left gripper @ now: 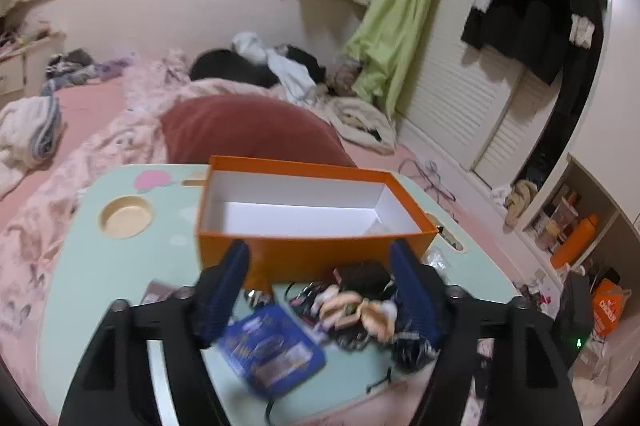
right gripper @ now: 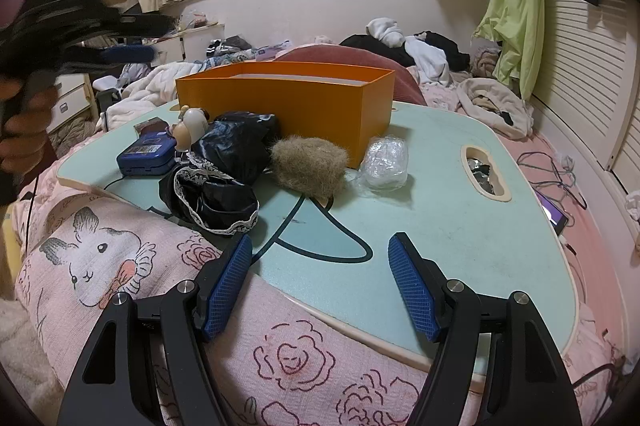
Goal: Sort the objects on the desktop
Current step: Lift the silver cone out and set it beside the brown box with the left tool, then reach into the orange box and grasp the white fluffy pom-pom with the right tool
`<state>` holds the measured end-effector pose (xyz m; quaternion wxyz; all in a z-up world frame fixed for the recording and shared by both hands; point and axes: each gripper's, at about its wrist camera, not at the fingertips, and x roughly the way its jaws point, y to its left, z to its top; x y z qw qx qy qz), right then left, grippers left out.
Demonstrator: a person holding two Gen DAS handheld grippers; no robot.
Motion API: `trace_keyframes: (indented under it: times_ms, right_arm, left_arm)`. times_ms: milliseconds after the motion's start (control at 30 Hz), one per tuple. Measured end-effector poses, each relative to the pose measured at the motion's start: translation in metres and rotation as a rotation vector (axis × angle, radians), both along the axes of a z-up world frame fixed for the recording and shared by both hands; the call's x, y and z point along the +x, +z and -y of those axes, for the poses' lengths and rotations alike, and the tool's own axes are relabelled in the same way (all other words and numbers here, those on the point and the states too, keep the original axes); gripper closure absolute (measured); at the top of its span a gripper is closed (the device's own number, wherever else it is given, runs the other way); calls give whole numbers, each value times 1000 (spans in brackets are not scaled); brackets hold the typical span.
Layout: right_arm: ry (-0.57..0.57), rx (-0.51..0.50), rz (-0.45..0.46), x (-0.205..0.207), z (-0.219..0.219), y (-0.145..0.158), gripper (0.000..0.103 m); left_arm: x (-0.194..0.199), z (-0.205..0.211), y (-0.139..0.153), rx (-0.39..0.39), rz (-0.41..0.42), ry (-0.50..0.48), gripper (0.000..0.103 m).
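Hovering: I have the left gripper (left gripper: 320, 266) above the clutter, its fingers (left gripper: 234, 266) spread wide and holding nothing; the blur suggests it is on the move.
Right gripper: I keep the right gripper (right gripper: 320, 258) low at the near edge of the desk (right gripper: 440, 218), fingers (right gripper: 408, 278) wide and holding nothing, well apart from the pile, I judge so as to leave the left side room.
Orange box: 1 orange box (left gripper: 308, 222), lidless, stands at the far side of the desk; it looks nearly empty, with only something small and pale in its right corner. I judge it is the bin for the sort, set touching the pile to keep the carry short.
Blue tin: 1 blue tin (right gripper: 146, 154) lies flat at the left of the pile, just below my left fingers.
Figurine: 1 small pale figurine (right gripper: 190, 130) just behind the tin; details too small to tell.
Black lace cloth: 1 black lace cloth (right gripper: 212, 198) heaped at the near edge of the pile; I cannot tell whether the shiny black heap behind it is a separate piece.
Fur ball: 1 brown fur ball (right gripper: 310, 162) against the front wall of the box.
Plastic bag: 1 crumpled clear plastic bag (right gripper: 384, 162) just beside the fur ball.
Progress: hardly begun, I judge, since almost everything sits outside the box.
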<state>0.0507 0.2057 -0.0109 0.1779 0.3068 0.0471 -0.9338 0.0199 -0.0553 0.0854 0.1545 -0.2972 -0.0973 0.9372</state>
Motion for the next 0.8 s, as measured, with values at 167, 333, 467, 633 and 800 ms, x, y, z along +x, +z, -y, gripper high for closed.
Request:
trace_keyframes:
  times_ms: [167,333,467,633,800]
  right_arm:
    - [1,0,0,0,0,0,32]
    - [1,0,0,0,0,1,32]
    - [-4,2,-1,5,-3,2,31]
    - [-5,1,-1,13,-9,0,30]
    - [-4,1,-1,13,-9,0,30]
  left_arm:
    - [49,4,-30,-59,-49,64,12]
    - [45,-25,-89,-255,88,24,9]
    - [37,-25,-98,-263,69,58,0]
    - [36,-24,-102,-262,53,57,0]
    - [37,-22,-102,-262,53,57,0]
